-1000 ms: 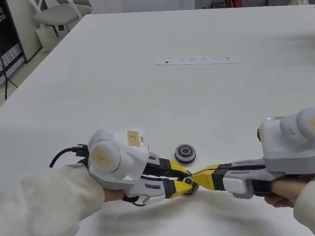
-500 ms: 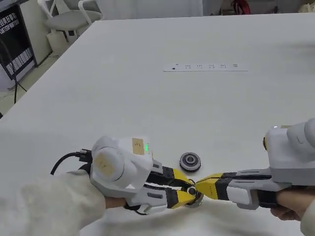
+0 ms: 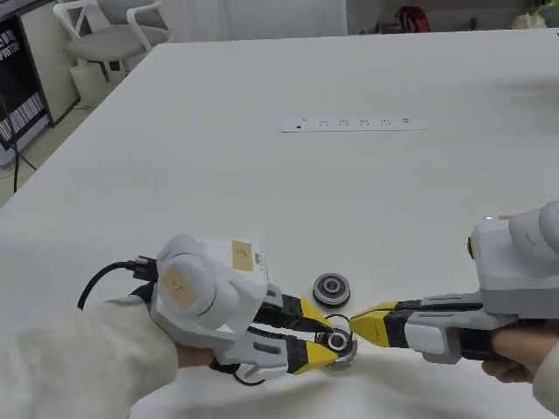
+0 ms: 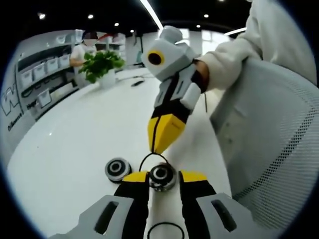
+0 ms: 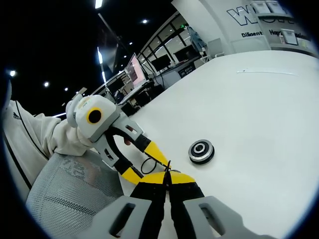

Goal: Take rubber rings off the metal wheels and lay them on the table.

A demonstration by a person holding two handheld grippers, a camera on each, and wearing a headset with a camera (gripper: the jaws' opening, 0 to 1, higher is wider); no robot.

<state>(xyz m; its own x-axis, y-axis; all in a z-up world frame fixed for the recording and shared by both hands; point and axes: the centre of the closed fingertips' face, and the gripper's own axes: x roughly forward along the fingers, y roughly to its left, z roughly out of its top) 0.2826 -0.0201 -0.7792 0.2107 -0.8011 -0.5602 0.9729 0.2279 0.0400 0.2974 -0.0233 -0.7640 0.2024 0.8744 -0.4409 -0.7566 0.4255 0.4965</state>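
My left gripper is shut on a small metal wheel just above the white table; its own view shows the wheel between the yellow jaws. My right gripper comes in from the right, shut on a thin black rubber ring. The ring hangs as a loop between the right gripper and the wheel. A second wheel with its black ring on lies flat on the table just beyond, also in the gripper views. The right gripper's jaws are pressed together.
A white socket strip lies farther back on the table. A black cable trails from the left gripper. A chair stands past the far left corner. A black ring arc shows below the left jaws.
The right gripper has drawn back slightly to the right, and the ring now stands out as a loop from the held wheel. The head camera has shifted a little.
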